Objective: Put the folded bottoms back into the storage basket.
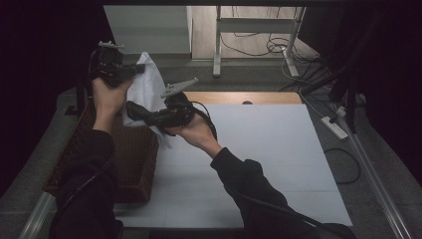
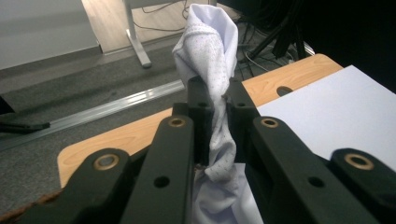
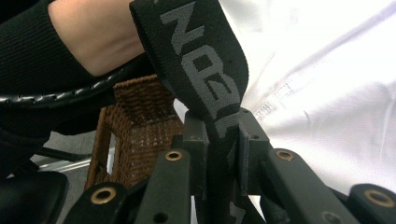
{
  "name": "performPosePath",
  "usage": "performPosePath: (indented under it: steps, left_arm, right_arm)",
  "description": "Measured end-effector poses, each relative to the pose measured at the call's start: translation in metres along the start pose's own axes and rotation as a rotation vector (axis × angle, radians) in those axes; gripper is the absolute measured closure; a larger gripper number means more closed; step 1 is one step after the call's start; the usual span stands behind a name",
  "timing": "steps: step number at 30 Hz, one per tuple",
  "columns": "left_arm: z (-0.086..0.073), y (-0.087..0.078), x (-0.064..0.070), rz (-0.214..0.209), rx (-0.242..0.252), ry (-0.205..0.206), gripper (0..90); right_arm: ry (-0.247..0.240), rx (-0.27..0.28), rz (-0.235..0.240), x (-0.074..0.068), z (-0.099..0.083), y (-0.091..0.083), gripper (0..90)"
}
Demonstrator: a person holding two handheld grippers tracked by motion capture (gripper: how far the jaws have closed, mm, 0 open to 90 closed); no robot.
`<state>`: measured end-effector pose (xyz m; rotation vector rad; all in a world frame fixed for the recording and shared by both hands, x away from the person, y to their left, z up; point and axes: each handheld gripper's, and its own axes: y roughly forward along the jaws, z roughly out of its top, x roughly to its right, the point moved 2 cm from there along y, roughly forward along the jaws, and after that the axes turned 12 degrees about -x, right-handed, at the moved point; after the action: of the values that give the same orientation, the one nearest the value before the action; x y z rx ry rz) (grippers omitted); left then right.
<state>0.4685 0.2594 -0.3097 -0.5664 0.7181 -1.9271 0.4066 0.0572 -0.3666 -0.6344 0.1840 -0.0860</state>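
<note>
A: Nearest the lens in the right gripper view, a black band with grey lettering is clamped between the closed jaws of the right hand-held gripper. White cloth is seen just beside it, joined to the band.

B: And the left hand-held gripper?

A: Its jaws are closed on a bunched fold of the same cloth, which rises above them and hangs below.

B: Where is the cloth held?

A: In the high view, the cloth is held in the air between the left hand-held gripper and the right hand-held gripper, above the far end of a basket. The basket rests at the left edge of the desk, beside a white sheet.
</note>
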Motion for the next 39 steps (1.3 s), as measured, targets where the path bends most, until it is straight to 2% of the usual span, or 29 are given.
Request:
performPosePath:
  steps: [11, 18, 27, 39]
  left_arm:
    - [0.001, -0.023, -0.014, 0.025, 0.035, -0.015, 83.0]
    - [-0.002, -0.033, -0.022, 0.037, 0.036, -0.021, 82.9]
    - [-0.011, -0.035, -0.034, 0.053, 0.021, -0.026, 82.7]
    - [-0.027, -0.027, -0.047, 0.041, -0.021, -0.033, 82.6]
  right_arm:
    - [-0.021, 0.022, -0.003, -0.006, 0.019, 0.010, 77.5]
    - [-0.028, 0.032, -0.003, -0.010, 0.028, 0.021, 77.5]
    - [-0.023, 0.026, 0.004, -0.014, 0.033, 0.039, 77.4]
    - [-0.010, 0.003, 0.009, -0.019, 0.031, 0.063, 77.3]
